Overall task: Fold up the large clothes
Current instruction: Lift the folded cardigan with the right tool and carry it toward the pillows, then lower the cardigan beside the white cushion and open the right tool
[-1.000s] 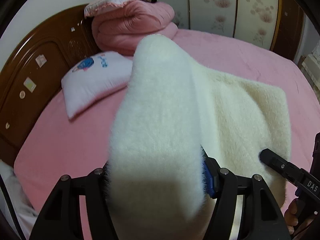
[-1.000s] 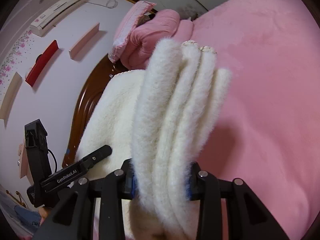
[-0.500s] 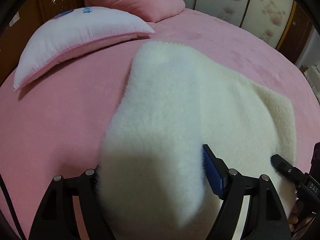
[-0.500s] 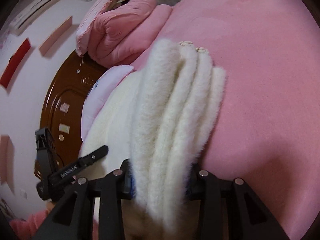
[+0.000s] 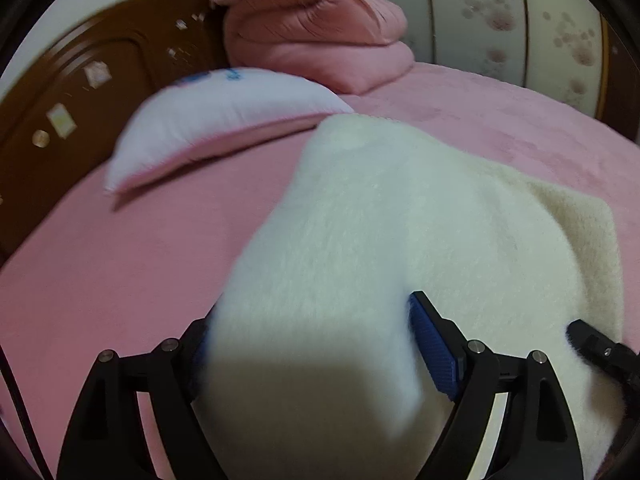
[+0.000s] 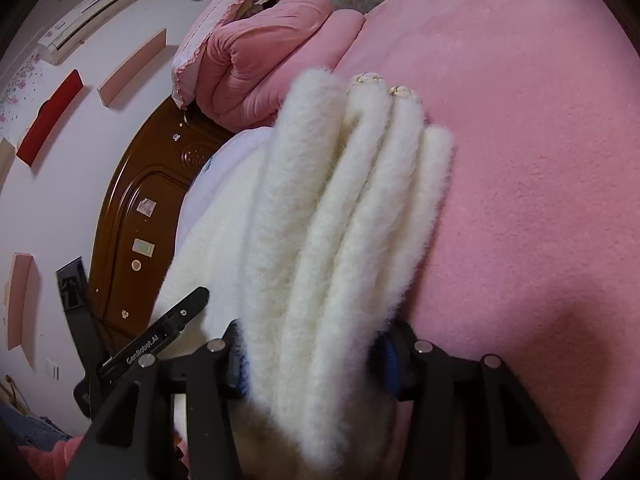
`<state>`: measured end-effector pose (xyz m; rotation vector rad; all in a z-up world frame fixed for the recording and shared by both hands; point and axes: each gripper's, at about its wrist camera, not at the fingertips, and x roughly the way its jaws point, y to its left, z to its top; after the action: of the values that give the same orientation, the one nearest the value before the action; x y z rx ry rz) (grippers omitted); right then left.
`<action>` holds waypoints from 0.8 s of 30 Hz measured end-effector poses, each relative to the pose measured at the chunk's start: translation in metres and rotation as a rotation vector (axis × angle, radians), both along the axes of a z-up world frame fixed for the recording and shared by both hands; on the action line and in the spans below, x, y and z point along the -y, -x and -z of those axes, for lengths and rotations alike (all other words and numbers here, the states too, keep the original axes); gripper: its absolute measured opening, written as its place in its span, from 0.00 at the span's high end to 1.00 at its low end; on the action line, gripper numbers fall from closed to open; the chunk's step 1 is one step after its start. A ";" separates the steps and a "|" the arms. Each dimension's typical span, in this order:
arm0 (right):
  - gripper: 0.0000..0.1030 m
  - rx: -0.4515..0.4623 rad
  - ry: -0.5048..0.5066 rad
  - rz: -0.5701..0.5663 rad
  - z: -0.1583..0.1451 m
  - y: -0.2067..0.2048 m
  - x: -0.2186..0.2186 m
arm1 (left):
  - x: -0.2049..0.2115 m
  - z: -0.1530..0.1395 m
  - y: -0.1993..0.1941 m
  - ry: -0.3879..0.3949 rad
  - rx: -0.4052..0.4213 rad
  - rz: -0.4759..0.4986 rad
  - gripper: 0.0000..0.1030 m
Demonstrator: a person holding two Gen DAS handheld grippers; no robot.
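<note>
A thick cream-white fleece garment lies folded in several layers on the pink bed. My left gripper is shut on its near left edge, with the fabric bulging between the jaws. My right gripper is shut on the stacked fold edges of the same garment, which run away from the camera as parallel ridges. The right gripper's tip shows at the right edge of the left wrist view; the left gripper's body shows at the left of the right wrist view.
A white pillow lies beyond the garment on the left. A folded pink quilt is stacked at the head of the bed, against the brown headboard. Pink bed surface stretches to the right. A wardrobe stands behind.
The left wrist view has tilted back up, so the headboard and quilt show again. The right wrist view has swung back toward the wall. Both grippers still hold the garment.
</note>
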<state>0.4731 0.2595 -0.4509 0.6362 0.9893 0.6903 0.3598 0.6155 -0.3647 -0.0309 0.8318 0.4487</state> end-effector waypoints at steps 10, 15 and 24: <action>0.32 0.002 0.102 0.176 -0.023 0.085 0.049 | 0.088 -0.002 0.142 0.034 -0.164 -0.255 0.18; 0.31 0.045 0.267 0.028 -0.037 0.184 0.090 | 0.150 0.007 0.232 0.165 -0.292 -0.377 0.18; 0.17 -0.139 0.501 -0.106 -0.066 0.392 0.279 | 0.343 -0.011 0.375 0.224 -0.422 -0.223 0.18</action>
<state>0.0810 -0.0198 -0.3845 0.1938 1.2758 0.4664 -0.0148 0.2727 -0.3538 -0.2447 1.2989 0.5805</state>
